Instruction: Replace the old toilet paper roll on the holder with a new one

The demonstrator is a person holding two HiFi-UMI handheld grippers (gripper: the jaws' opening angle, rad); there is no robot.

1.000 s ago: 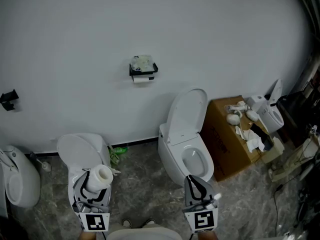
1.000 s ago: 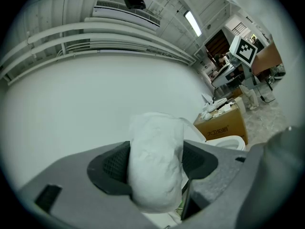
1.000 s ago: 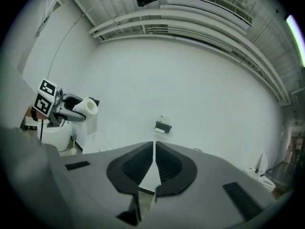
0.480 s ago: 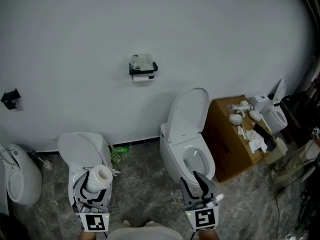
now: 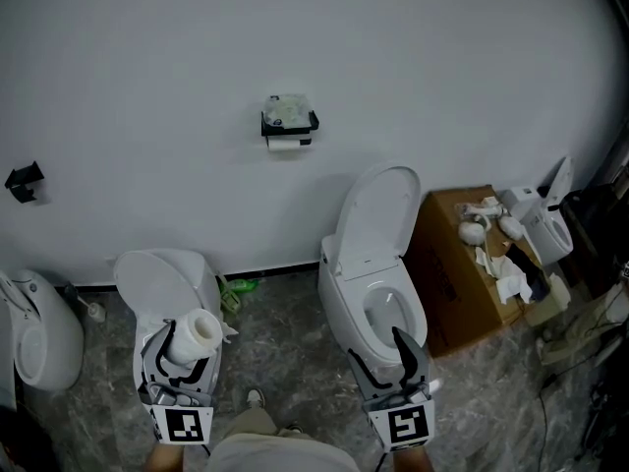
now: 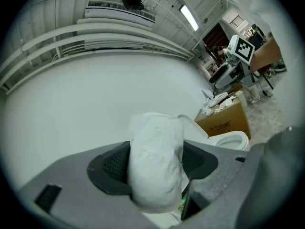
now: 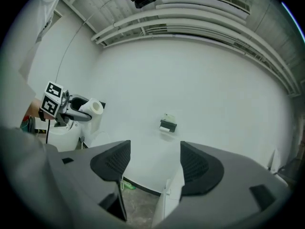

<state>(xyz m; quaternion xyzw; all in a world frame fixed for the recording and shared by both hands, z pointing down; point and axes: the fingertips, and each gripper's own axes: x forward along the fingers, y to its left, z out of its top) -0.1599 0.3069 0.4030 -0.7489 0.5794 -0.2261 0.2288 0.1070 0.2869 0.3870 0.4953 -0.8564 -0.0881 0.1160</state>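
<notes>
The black holder (image 5: 289, 126) is fixed to the white wall (image 5: 442, 77); a nearly spent old roll (image 5: 287, 143) hangs at its underside, and a pale bundle (image 5: 287, 109) lies on its top shelf; what that bundle is cannot be told. Well below the holder and to its left, the left gripper (image 5: 189, 354) has its 2 jaws clamped on the new roll (image 5: 200, 330), the pads pressing into its soft white sides; the roll's hollow core faces up and to the right. Well below the holder and to its right, the right gripper (image 5: 379, 354) has its jaws opening, with nothing between them. Below and right of the holder stands 1 toilet (image 5: 339, 264) with its lid raised; a cardboard box (image 5: 447, 273) heaped with white scraps sits farther right of the holder.
</notes>
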